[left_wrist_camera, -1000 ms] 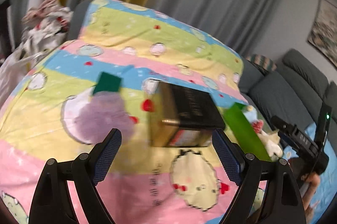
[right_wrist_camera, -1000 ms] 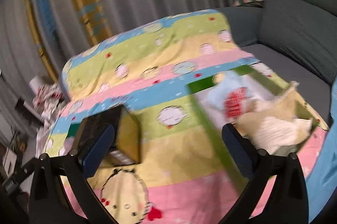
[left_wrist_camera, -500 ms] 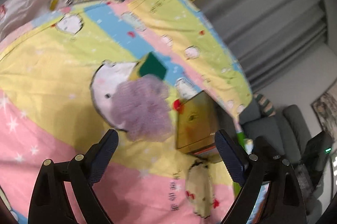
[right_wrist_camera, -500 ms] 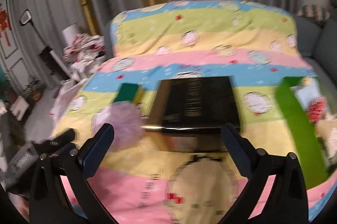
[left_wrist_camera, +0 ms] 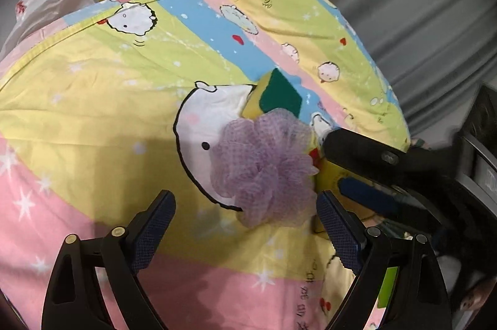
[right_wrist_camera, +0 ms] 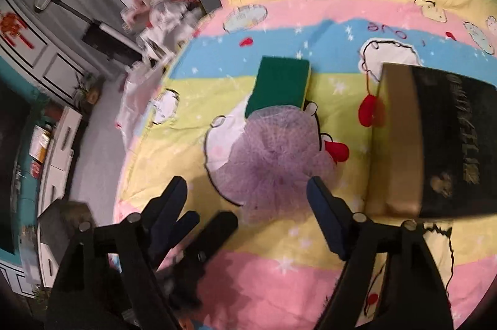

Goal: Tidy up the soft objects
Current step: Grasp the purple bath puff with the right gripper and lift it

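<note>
Your purple mesh pouf (left_wrist_camera: pixel 264 165) lies mid-frame on the striped bedsheet (left_wrist_camera: pixel 93 87), its upper edge touching the green-and-yellow sponge (left_wrist_camera: pixel 276 95). The black box (right_wrist_camera: pixel 435 143) stands just right. Your left gripper (left_wrist_camera: pixel 245 221) is open, empty; your right gripper (right_wrist_camera: pixel 248 199) is closing, the pouf's near edge between its jaws, unpinched. Bare sheet lies lower left.

Left claw (left_wrist_camera: pixel 245 224) wide open, near purple loofah (left_wrist_camera: pixel 264 165).
</note>
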Demonstrator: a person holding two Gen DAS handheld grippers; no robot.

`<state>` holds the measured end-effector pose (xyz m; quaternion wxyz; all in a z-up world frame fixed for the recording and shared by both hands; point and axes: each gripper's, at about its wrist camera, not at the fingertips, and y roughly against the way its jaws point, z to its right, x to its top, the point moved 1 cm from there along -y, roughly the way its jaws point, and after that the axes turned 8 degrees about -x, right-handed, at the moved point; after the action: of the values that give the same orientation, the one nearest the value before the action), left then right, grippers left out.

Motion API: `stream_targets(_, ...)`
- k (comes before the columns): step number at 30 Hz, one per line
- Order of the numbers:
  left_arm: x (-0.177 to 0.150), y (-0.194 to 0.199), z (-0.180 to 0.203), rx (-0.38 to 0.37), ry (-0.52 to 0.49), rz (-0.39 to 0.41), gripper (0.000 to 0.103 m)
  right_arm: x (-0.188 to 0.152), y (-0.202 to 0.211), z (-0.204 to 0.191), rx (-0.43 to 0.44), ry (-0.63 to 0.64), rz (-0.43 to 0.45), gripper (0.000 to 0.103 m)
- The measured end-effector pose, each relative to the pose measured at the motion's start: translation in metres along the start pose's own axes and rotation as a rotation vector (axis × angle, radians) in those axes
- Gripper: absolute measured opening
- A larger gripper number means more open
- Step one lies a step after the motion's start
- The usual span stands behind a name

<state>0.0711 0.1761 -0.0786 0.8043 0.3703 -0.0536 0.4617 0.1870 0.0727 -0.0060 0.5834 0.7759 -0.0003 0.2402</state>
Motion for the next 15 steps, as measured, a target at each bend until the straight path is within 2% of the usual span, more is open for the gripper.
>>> stream_targets(5,-0.001,-0.014,-0.003,-0.003,0.021,-0.060,0.091,0.010,-0.023,-0.013,-0.135,0.086,-0.042,0.081)
stream_targets(7,-0.002,-0.016,-0.004,-0.001,0.023,-0.062,0.086,0.013,-0.030,-0.016,-0.123,0.097,-0.071,0.080)
stream_targets(14,-0.002,-0.015,-0.008,-0.004,0.028,-0.061,0.083,0.015,-0.062,0.000,-0.120,0.055,-0.197,0.080)
stream_targets(15,-0.002,-0.015,-0.008,0.000,0.023,-0.064,0.074,0.014,-0.067,0.003,-0.125,0.044,-0.206,0.079)
